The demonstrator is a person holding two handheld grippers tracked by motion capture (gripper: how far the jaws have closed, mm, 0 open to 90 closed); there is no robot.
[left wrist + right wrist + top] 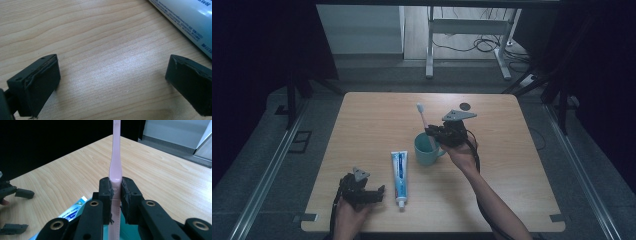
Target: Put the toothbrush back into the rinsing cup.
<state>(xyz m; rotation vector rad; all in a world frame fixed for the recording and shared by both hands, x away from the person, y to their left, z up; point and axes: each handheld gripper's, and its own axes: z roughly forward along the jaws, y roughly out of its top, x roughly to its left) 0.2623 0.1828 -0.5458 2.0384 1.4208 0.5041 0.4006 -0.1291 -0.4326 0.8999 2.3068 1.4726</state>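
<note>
Your right gripper (116,192) is pinching the pink toothbrush (116,157) mid-handle, jaws pressed tight on it, the brush upright with its lower end already inside the teal mug (427,149) — so the placing looks nearly done. What's left is to let go and lift clear. Your left gripper (112,82) rests spread wide on the table (512,165) — holding nothing, beside the toothpaste tube (399,177).

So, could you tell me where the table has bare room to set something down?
Bare wood: the table left of the teal cup, and right of the right gripper. Crowded: the middle, cup beside toothpaste tube, left gripper near it.
</note>
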